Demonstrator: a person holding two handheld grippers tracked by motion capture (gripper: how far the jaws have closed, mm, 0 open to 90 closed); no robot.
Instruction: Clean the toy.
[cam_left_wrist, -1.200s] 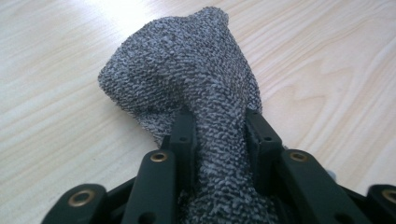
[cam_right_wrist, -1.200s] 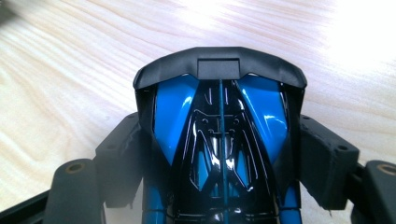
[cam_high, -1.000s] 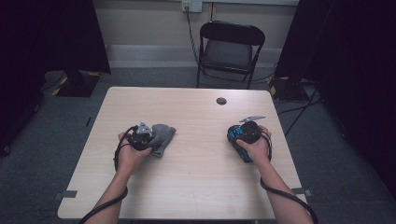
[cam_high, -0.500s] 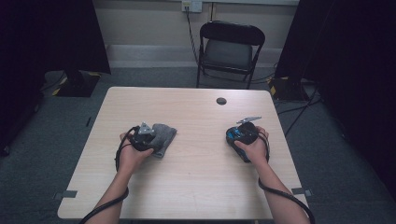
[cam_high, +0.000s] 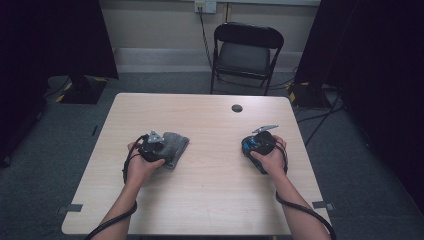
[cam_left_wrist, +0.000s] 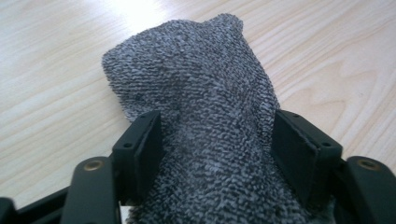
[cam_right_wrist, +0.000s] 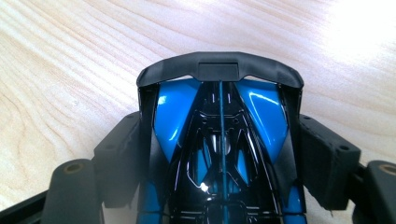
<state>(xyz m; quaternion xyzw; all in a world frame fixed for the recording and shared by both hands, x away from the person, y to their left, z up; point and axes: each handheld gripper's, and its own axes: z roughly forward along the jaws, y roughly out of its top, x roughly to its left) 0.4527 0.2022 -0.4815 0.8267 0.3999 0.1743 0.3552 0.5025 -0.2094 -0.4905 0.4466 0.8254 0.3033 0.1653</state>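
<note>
Cloth (cam_left_wrist: 201, 116), bunched on the table (cam_high: 210, 200) left of the toy car (cam_right_wrist: 219, 140), sits between the left gripper (cam_left_wrist: 215, 140)'s jaws, which have just been opening to release it; the right gripper (cam_right_wrist: 219, 154) clamps the car steady.

Your forearms are bare, no sleeves. Left tool (cam_high: 156, 145): black body, grey three-cornered plate on top, black cable looping off it. Right tool (cam_high: 260, 144): the same build. Jaws: matte black blocks, small screw holes, brass-ringed pivots.
</note>
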